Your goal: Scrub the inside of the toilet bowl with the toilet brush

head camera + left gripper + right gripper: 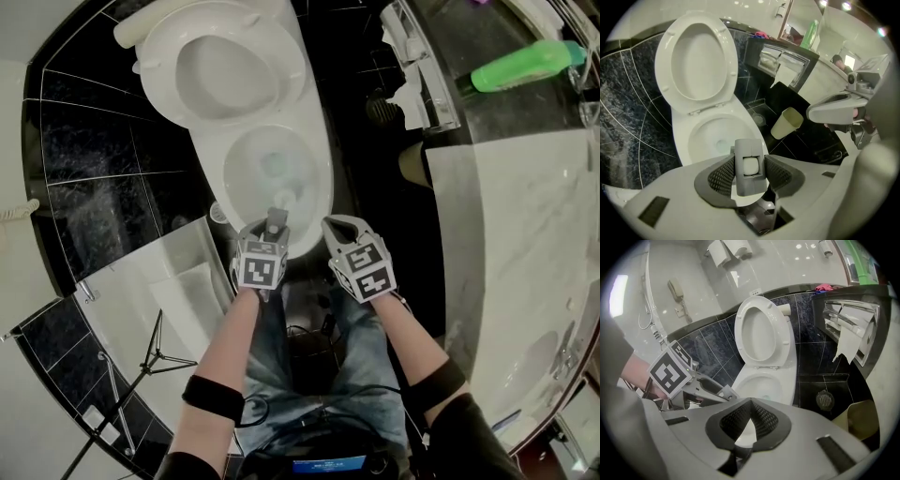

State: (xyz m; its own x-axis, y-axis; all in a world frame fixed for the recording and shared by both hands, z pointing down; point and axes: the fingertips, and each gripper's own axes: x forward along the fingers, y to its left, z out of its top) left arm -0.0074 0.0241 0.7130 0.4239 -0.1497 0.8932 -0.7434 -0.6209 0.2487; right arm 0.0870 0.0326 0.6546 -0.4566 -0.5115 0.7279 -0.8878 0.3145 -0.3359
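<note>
Clamped in the left gripper (274,232), pressed from both flanks: the grey plastic toilet brush with the squared handle (750,150), just above the front rim of the white ceramic toilet bowl (323,183). Closed tip to tip and holding nothing: the right gripper (337,227), just right of that same front rim.

Probably light and stiff along the handle, springy only at the bristles. Likely slick, being smooth plastic, so best taken on the flat sides near the top, as here, square to the pads to resist twisting under scrubbing pressure.

Visible only from the head view: what looks like the brush's lower end reaching down inside the bowl, and a green plastic bottle (525,66) well to the right of the bowl. Visible only from the left gripper view: a pale inset on the handle's face. Visible only from the right gripper view: a round floor drain (825,400) right of the bowl, and the closed pads themselves.
</note>
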